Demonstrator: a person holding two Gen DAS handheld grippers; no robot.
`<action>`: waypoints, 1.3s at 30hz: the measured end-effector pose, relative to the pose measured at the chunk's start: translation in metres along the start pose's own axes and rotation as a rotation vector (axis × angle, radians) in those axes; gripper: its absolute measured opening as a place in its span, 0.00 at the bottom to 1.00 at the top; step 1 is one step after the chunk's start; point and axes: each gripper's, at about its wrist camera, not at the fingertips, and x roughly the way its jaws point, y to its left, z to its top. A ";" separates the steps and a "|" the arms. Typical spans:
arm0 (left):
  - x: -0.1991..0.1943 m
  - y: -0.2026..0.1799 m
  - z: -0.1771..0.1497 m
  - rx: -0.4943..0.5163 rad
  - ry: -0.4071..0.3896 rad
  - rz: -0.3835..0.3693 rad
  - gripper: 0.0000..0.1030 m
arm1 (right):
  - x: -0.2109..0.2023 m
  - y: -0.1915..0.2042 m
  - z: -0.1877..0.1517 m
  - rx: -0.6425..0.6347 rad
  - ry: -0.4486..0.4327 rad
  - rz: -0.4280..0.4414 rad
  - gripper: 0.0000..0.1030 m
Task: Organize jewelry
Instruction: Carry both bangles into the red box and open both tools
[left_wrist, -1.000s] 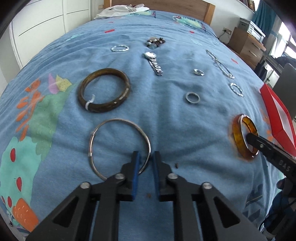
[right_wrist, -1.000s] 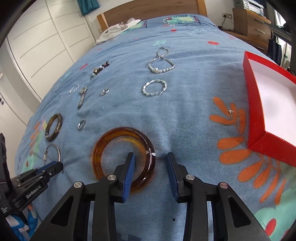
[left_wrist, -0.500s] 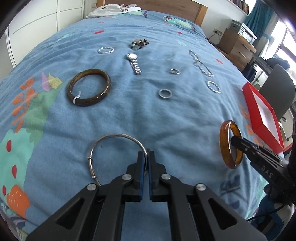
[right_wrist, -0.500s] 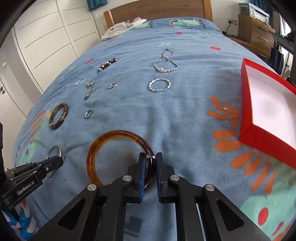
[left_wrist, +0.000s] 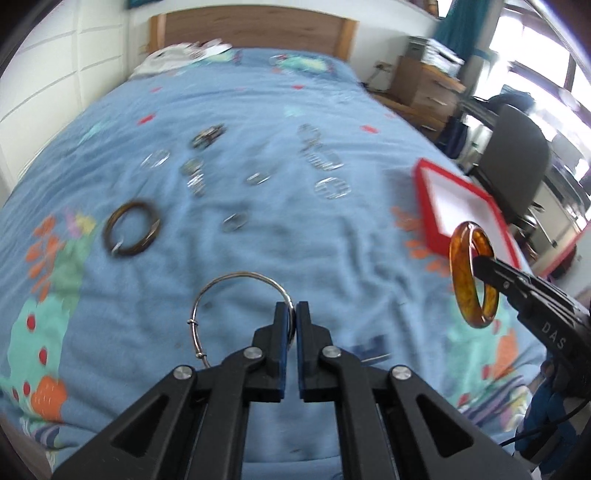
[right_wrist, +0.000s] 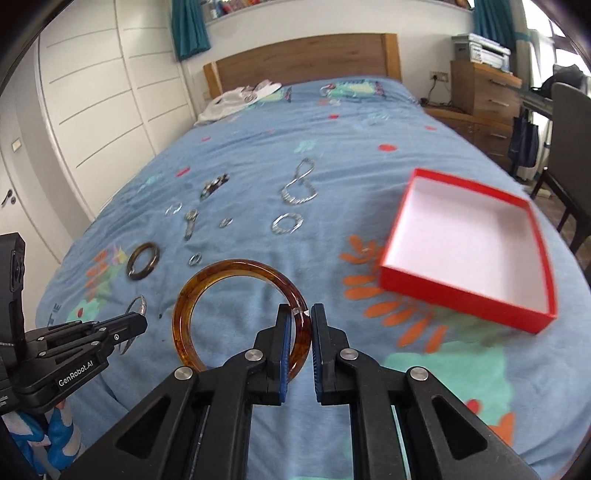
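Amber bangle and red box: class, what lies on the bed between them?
Only bare bedspread with its orange flower print lies between the amber bangle and the red box; the right wrist view shows it.

A bed (right_wrist: 332, 155) with a wooden headboard (right_wrist: 303, 59) fills the centre; white wardrobe (right_wrist: 92, 92) at left, dresser (right_wrist: 480, 92), perhaps a chair (right_wrist: 569, 122), at right.

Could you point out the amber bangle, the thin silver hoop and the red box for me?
amber bangle (right_wrist: 207, 284): right wrist view, on its upper left arc.
thin silver hoop (left_wrist: 236, 276): left wrist view, on the top of its wire.
red box (right_wrist: 461, 297): right wrist view, on its near outer wall.
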 end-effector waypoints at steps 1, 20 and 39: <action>-0.002 -0.013 0.006 0.029 -0.010 -0.017 0.03 | -0.008 -0.011 0.004 0.011 -0.015 -0.017 0.10; 0.102 -0.227 0.111 0.314 0.016 -0.301 0.04 | 0.010 -0.186 0.054 0.047 -0.005 -0.296 0.10; 0.186 -0.217 0.073 0.279 0.151 -0.251 0.08 | 0.066 -0.208 0.022 -0.087 0.162 -0.248 0.08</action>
